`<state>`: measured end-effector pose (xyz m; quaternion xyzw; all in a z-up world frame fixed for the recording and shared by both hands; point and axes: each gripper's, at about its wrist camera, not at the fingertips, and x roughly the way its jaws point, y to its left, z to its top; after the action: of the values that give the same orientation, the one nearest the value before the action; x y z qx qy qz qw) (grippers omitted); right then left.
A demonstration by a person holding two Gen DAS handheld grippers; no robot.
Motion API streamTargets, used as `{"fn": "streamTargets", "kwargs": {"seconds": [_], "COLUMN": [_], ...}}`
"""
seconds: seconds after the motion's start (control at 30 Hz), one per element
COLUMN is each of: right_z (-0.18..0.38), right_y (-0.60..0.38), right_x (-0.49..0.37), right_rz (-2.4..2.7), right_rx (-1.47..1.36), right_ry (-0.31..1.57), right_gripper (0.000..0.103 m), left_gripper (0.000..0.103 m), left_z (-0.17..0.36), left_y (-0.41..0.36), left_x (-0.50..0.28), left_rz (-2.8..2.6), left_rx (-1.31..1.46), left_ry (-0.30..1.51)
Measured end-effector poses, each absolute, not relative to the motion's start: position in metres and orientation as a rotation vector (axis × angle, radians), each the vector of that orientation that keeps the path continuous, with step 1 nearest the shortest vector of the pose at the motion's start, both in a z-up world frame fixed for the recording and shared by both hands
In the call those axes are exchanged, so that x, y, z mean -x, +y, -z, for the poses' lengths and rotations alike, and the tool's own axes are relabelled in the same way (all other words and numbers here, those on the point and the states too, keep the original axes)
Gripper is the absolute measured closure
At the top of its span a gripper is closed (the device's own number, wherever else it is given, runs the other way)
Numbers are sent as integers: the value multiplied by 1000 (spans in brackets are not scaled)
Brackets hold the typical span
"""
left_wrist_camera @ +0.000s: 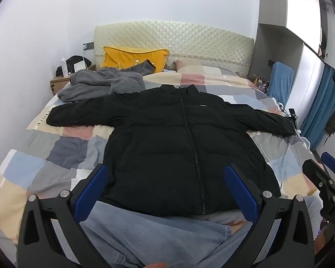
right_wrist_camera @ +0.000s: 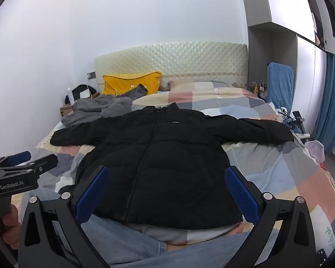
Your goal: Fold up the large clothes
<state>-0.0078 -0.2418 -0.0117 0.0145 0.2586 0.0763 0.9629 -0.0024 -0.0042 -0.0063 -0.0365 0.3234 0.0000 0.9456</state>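
Lying flat on the patchwork duvet (left_wrist_camera: 73, 147), the black puffer jacket (left_wrist_camera: 178, 138) is zipped, front up, with both sleeves spread outward and its collar toward the quilted headboard (left_wrist_camera: 174, 38). The left gripper (left_wrist_camera: 167, 187) and right gripper (right_wrist_camera: 167, 187) hover above its hem, fingers spread wide and grasping nothing. A gray fleece garment (left_wrist_camera: 100, 84) sits bunched beyond one sleeve, perhaps touching it, near a yellow pillow (left_wrist_camera: 134, 58).
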Motion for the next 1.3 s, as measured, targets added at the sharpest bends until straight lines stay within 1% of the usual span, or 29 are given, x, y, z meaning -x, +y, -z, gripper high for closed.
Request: {"fn": "streamTargets", "kwargs": {"seconds": [0.33,1.3], "right_z": [11,9], "right_y": [-244,-247], "right_x": [6,7], "right_rz": [-150,-140], "right_rx": [-35,-50], "right_ry": [528,523], "right_gripper": [0,0], "left_gripper": [0,0], "left_z": [2,-2], "left_y": [0,-10], "left_x": [-8,-7], "left_rz": [11,46], "left_rx": [71,57], "left_ry": [684,676]}}
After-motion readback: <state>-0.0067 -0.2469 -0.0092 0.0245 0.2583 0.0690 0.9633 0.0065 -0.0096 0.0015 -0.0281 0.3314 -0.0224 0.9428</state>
